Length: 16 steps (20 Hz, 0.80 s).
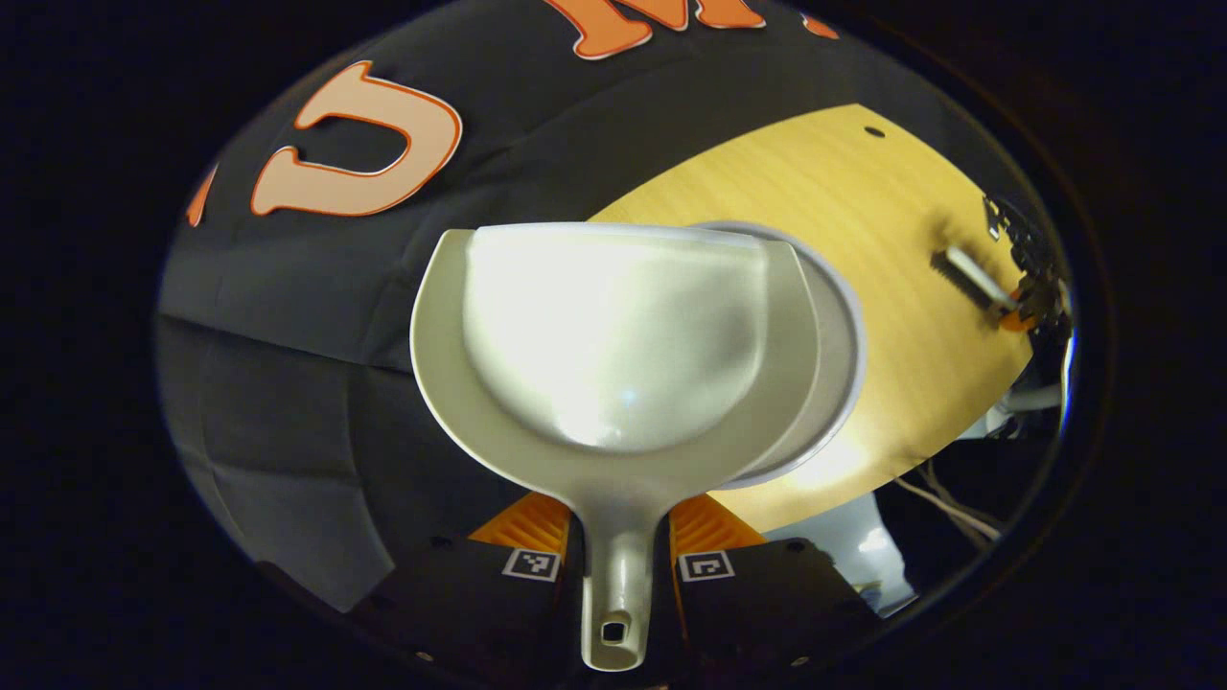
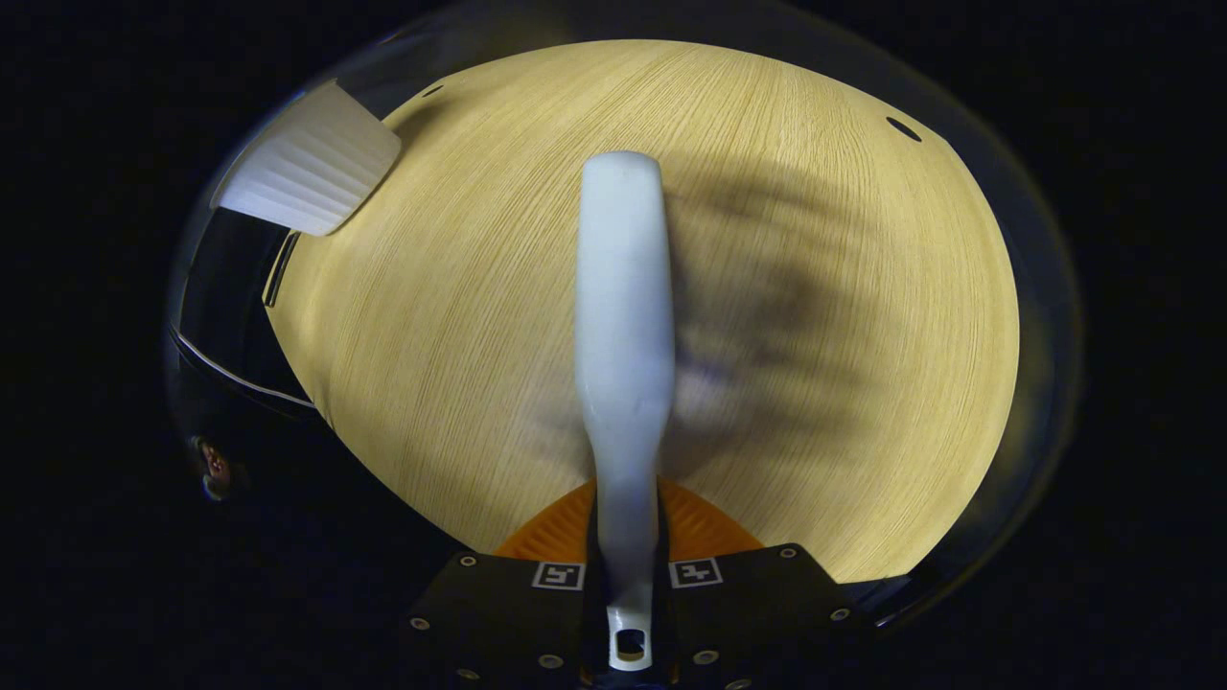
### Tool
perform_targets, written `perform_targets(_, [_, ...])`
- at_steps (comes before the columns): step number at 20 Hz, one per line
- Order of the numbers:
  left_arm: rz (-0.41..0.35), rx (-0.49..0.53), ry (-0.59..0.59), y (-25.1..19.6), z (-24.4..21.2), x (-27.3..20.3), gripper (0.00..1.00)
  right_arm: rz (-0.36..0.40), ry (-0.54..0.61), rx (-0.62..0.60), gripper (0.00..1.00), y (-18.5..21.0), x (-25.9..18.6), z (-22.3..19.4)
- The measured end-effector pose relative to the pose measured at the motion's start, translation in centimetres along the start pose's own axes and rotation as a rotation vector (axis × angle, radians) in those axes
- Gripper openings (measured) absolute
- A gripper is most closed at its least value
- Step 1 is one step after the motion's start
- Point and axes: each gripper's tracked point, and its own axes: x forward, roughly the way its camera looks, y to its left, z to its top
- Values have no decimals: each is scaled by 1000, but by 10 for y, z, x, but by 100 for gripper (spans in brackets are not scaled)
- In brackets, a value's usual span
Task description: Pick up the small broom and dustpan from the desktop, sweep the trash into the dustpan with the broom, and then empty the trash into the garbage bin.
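The left gripper (image 1: 613,561) gripped the dustpan (image 1: 613,355) by its handle, tilted over the bin (image 1: 844,355) past the surface (image 2: 460,316); emptying seemed underway. The right gripper (image 2: 628,575) gripped the broom (image 2: 623,316) above the surface. Next, likely a steeper tip.

Dustpan (image 1: 613,345): smooth moulded plastic, semi-glossy, with a bright sheen across the scoop. Broom handle (image 2: 623,316): smooth plastic, satin finish. Counter (image 2: 460,316): wood-grain surface, fine parallel lines, matt to low sheen. Booth wall (image 1: 288,316): cloth, matt, creased in folds. Ribbed white object (image 2: 307,172) at the counter's edge: ridged surface, plastic in appearance.
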Motion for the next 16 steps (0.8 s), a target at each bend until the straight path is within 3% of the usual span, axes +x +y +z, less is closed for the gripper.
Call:
perform_targets(2, [-148, -95, -76, -32, 18, 9, 30, -1, -23, 18, 17, 2, -4, 6])
perform_targets(4, [-246, -131, -129, -67, 44, 12, 31, -4, -52, 37, 17, 4, -9, 16])
perform_targets(9, [-377, -76, -230, -151, 95, 4, 30, -12, -124, 91, 17, 1, -29, 40])
perform_targets(13, [-435, -80, -218, -218, 109, 35, 31, -26, -170, 159, 17, -4, -40, 49])
perform_targets(16, [-484, -141, -131, -279, 104, 72, 31, -58, -165, 179, 17, -5, -39, 46])
